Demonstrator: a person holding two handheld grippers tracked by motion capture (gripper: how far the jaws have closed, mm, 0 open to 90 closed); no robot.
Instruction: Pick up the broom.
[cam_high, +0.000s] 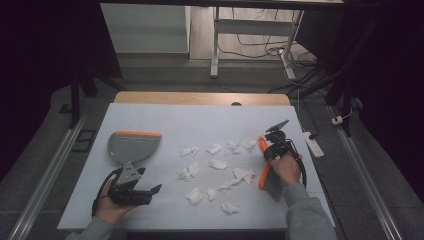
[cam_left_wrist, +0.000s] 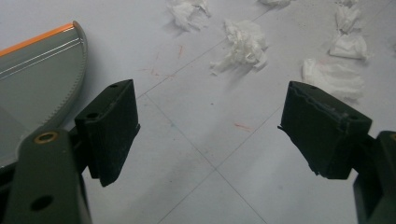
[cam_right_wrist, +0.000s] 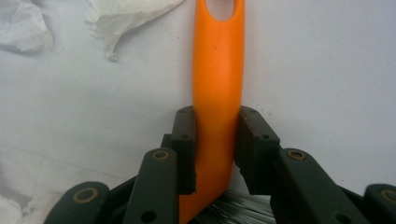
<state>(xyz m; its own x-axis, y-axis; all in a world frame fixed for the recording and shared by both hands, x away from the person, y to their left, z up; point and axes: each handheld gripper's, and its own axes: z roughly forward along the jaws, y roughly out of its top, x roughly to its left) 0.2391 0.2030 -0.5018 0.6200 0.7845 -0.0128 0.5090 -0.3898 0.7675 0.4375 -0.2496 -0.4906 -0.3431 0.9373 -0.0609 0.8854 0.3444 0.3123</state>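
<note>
A person sits at a white table (cam_high: 165, 120) with a two-jaw gripper in each hand. The right gripper (cam_right_wrist: 215, 140) is clenched on the orange plastic handle of a hand brush (cam_right_wrist: 217, 74); both black pads press its sides, just above the dark bristles. In the high view the brush (cam_high: 263, 170) lies near the table's right edge, beside the person's right hand (cam_high: 287, 169). The brush looks light and stiff, its smooth handle likely a little slippery, so a hold near the bristle end seems sound. The left gripper (cam_left_wrist: 210, 135) is released, jaws wide with bare table between them. Just beside it lies a grey plastic dustpan with an orange lip (cam_high: 131, 145). About 12 crumpled white paper tissues (cam_high: 217, 164), soft and very light, are scattered between pan and brush. Nothing stands in the way of sweeping them.
</note>
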